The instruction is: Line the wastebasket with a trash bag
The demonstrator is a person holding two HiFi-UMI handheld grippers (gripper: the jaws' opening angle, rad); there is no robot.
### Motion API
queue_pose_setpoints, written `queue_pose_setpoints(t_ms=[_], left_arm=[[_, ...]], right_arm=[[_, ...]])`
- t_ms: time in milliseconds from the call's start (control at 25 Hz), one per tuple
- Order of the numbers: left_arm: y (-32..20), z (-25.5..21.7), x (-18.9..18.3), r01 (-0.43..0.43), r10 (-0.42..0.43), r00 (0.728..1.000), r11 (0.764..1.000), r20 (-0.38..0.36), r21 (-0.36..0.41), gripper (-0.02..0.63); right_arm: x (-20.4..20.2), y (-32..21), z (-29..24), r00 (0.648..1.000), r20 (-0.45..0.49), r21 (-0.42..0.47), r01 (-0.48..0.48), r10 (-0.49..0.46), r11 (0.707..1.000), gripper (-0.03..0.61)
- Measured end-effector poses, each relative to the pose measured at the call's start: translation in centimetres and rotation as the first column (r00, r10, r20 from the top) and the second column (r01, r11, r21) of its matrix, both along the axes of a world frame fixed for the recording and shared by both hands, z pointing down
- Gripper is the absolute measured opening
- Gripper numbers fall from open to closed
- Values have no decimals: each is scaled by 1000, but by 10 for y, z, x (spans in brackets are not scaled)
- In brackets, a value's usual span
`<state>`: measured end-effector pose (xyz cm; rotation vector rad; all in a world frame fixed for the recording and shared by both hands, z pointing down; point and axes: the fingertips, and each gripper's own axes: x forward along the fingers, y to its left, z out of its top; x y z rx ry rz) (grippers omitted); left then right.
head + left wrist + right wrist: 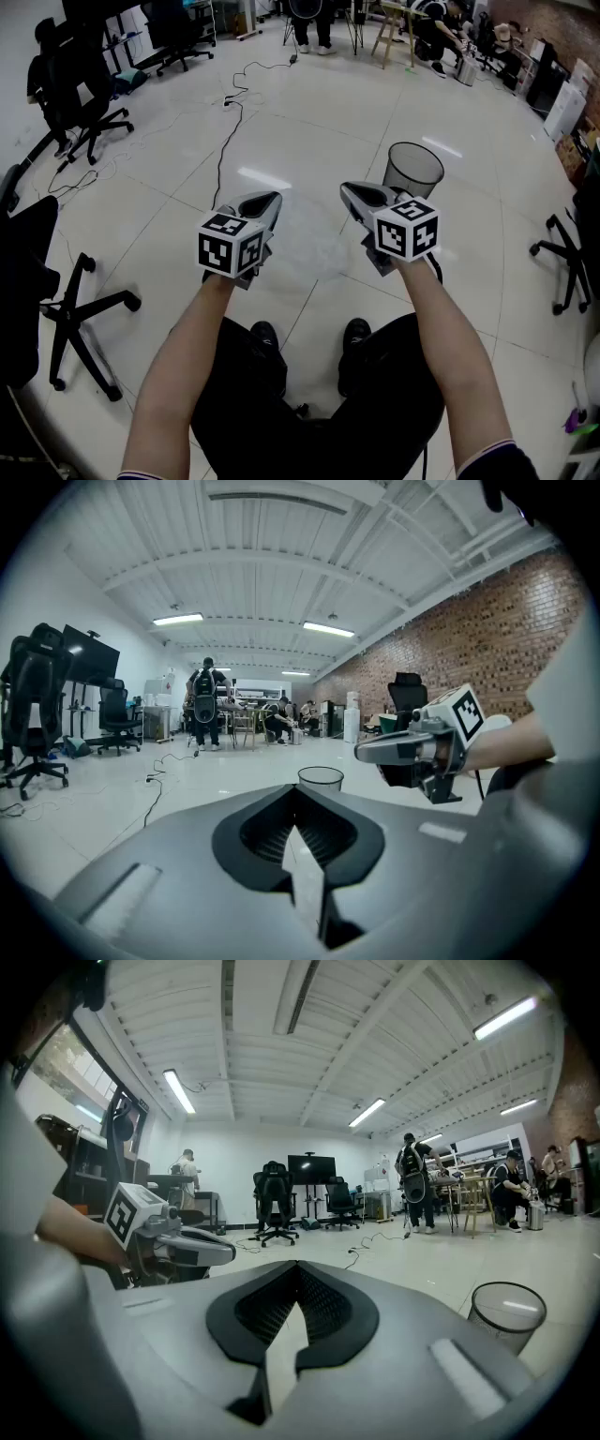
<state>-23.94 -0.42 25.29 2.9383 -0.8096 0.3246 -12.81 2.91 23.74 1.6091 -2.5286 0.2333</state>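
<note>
1. Your left tool (270,199) and right tool (350,188) are smooth grey shells with black ribbed pads. Both sets of jaws are pressed together, and no view clearly shows anything pinched between them.
2. Each tool carries a white cube with black square markers, and you hold the two level, side by side and apart.
3. The wastebasket (413,187) is a round black mesh bin that tapers toward its base. It stands upright on the floor just beyond your right tool, and no liner shows inside it.
4. A thin, see-through, crinkled film (314,246), likely the trash bag, shows between the tools. I cannot tell whether it lies on the floor or hangs.
5. The floor (309,122) is glossy white tile, with a black cable (225,141) trailing across it.
</note>
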Motion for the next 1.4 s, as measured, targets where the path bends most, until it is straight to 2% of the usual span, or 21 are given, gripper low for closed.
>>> queue_pose_setpoints(t_ms=[600,1000,1200,1400], left_arm=[[-40,-15,20,23,-23,1000,1000,18,14,11],[-90,4,22,2,-3,998,1000,66,15,11],[-113,17,17,8,-8,998,1000,65,-5,11],[-134,38,10,22,-19,996,999,88,-34,11]], right_arm=[[23,-36,-6,998,-50,10,27,-26,1000,0],[32,-80,-9,996,-84,19,42,-40,999,2],[31,-105,-1,989,-136,-5,52,-53,999,2],[38,-134,11,988,-148,-18,48,-50,999,2]])
